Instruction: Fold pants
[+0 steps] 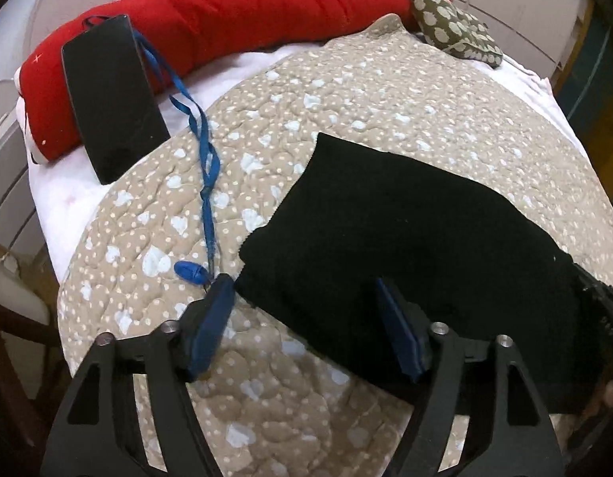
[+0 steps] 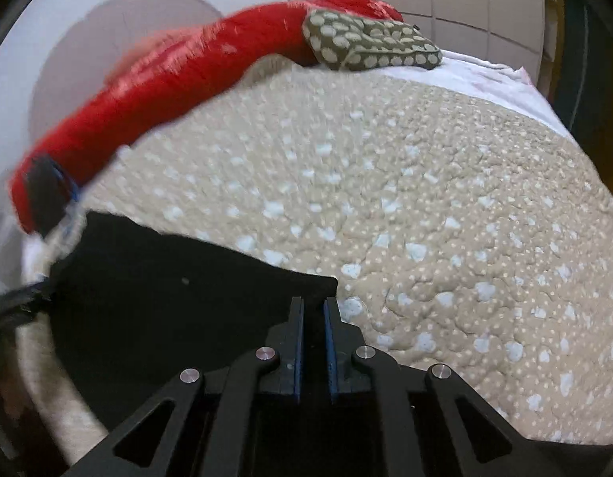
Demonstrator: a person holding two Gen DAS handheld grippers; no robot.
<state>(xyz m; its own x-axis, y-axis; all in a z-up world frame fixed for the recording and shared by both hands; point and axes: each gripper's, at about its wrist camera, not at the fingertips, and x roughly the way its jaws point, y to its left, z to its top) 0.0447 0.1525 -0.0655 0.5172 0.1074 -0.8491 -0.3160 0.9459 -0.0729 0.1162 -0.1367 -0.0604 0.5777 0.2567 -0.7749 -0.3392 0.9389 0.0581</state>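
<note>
The black pants (image 1: 405,230) lie folded and flat on a beige dotted quilt (image 1: 346,91). My left gripper (image 1: 306,310) is open just over their near left corner. One blue-padded finger (image 1: 211,318) rests on the quilt beside the cloth, the other (image 1: 397,330) above it, and neither pad presses. At the pants' right end my right gripper (image 1: 600,302) shows as a dark shape. In the right wrist view my right gripper (image 2: 314,310) has its pads nearly together at the right corner of the pants (image 2: 167,290), with black cloth in the narrow gap.
A black phone (image 1: 111,95) leans on a red cushion (image 1: 234,12); its blue lanyard (image 1: 203,151) trails down to my left finger. A green patterned pillow (image 1: 453,28) lies at the back. The bed's edges drop off left and right.
</note>
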